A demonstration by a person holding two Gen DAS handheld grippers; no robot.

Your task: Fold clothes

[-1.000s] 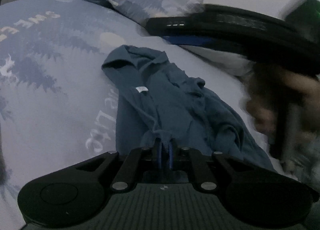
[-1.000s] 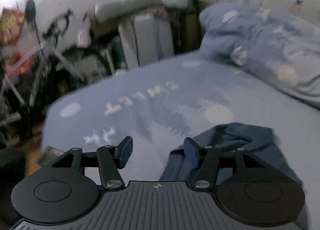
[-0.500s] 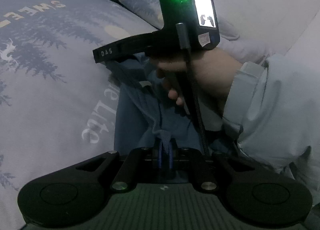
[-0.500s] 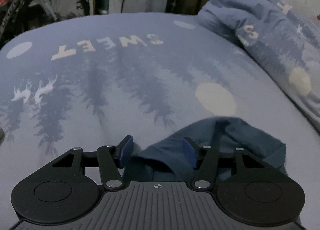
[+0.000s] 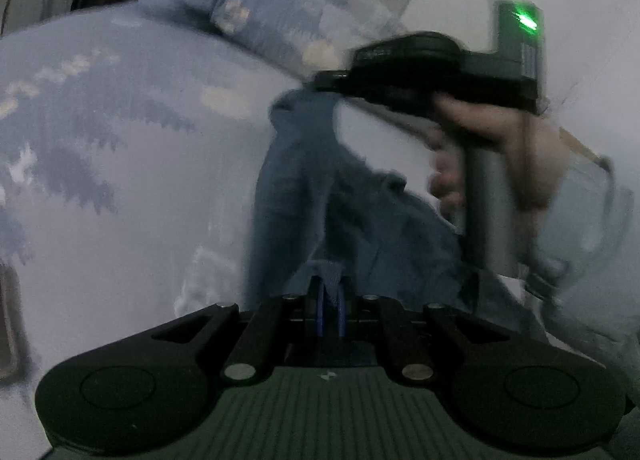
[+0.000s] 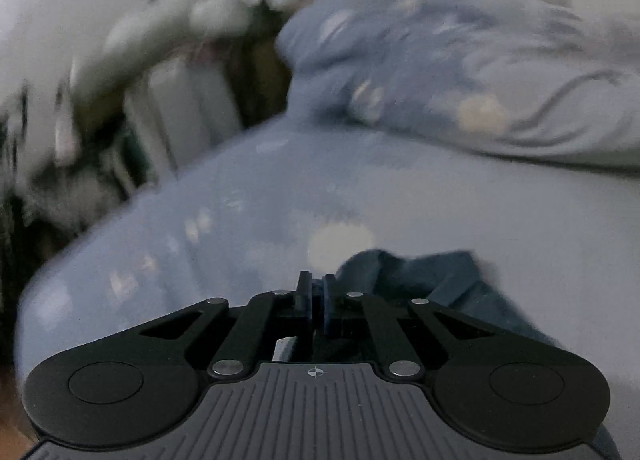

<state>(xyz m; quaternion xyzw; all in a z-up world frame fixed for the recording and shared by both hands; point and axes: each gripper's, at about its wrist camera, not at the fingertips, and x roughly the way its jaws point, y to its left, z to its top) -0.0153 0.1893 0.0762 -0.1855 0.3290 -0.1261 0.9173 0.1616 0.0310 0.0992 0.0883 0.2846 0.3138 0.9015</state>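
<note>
lengthwise, blue garment (image 5: 304,196) stretched between left hand-held gripper (image 5: 330,310), right hand-held gripper (image 6: 316,300)

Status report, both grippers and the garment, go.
Left gripper shut on blue garment. Right gripper shut on its far end, fabric stretched between over the bed. Pillow beyond, nothing in the way.

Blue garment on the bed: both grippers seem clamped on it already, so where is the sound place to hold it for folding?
By its edges, at two separated points, as now. The left gripper pinches the near hem of the garment from the near side; the right gripper pinches the far end. The cloth is limp and crumpled, so holding two ends probably lets it be stretched flat.
</note>
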